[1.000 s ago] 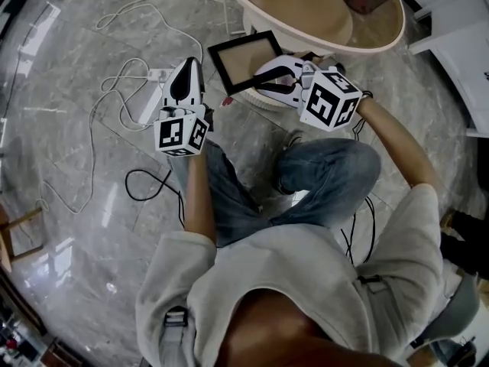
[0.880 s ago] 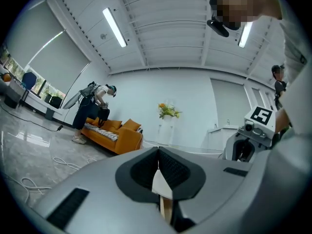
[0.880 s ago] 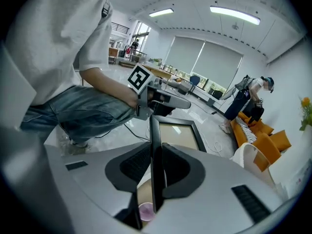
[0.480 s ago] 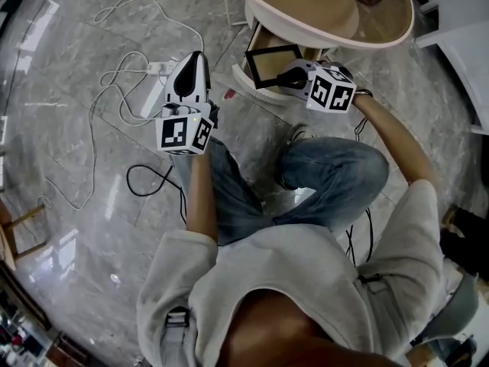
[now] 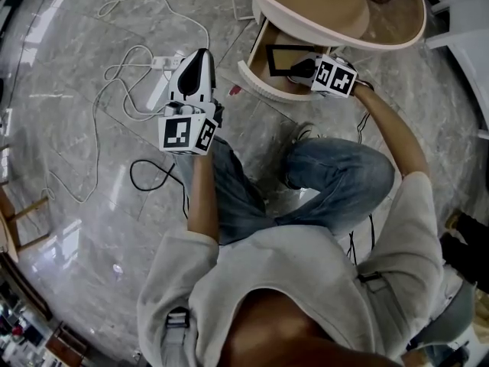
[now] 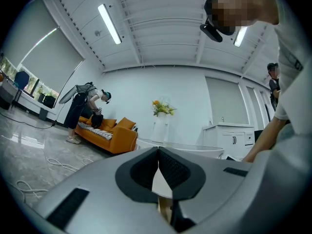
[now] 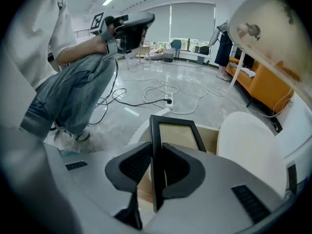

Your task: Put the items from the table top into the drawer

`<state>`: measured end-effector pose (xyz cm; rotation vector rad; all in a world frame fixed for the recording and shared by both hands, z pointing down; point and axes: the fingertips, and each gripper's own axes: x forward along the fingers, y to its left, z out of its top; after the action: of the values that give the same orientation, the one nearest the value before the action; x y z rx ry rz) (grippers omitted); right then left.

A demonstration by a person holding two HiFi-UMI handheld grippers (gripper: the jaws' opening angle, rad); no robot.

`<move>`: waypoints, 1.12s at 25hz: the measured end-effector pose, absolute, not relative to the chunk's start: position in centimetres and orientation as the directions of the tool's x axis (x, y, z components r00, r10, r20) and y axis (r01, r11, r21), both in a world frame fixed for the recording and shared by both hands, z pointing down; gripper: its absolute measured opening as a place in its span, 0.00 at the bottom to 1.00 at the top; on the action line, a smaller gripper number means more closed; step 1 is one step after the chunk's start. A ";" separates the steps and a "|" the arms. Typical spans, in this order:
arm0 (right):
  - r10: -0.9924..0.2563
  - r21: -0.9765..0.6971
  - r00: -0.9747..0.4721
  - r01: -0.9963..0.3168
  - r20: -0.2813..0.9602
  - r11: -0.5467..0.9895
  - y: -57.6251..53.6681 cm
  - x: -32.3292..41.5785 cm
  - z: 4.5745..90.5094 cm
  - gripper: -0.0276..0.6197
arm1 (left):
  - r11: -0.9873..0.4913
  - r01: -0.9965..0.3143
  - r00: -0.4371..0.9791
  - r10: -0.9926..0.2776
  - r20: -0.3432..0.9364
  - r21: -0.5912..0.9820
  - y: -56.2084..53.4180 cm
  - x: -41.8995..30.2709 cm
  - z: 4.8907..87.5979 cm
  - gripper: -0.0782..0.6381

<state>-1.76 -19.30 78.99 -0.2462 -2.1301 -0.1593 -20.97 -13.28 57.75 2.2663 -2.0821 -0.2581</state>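
A black picture frame (image 5: 280,58) lies low inside the open drawer (image 5: 257,85) under the round cream table (image 5: 345,23). My right gripper (image 5: 296,69) is shut on one side bar of it. In the right gripper view the frame (image 7: 174,130) runs forward from between the pads of that gripper (image 7: 157,168), over the drawer's wooden inside (image 7: 211,136). My left gripper (image 5: 200,54) hangs over the floor to the left of the drawer, pointing level. Its jaws (image 6: 157,165) are shut, with nothing between them.
White cables and a power strip (image 5: 163,64) lie on the marble floor left of the drawer. A black cable (image 5: 145,176) loops by the person's jeans-clad knee (image 5: 336,167). An orange sofa (image 6: 111,134) and a bending person (image 6: 84,106) are farther off.
My right gripper has gone down and forward with the frame, from in front of the table's edge into the open drawer. The left gripper has stayed put.
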 end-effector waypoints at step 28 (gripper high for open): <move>0.034 0.029 -0.441 0.136 0.897 0.990 -27.4 -5.3 88.2 0.19 | -0.111 -0.988 0.107 -0.993 -0.044 0.107 -15.1 -19.9 58.9 0.13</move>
<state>-5.32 -27.42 88.22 -0.1200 -2.0265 -0.1156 -19.94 -15.14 58.91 2.2995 -2.0598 -0.1612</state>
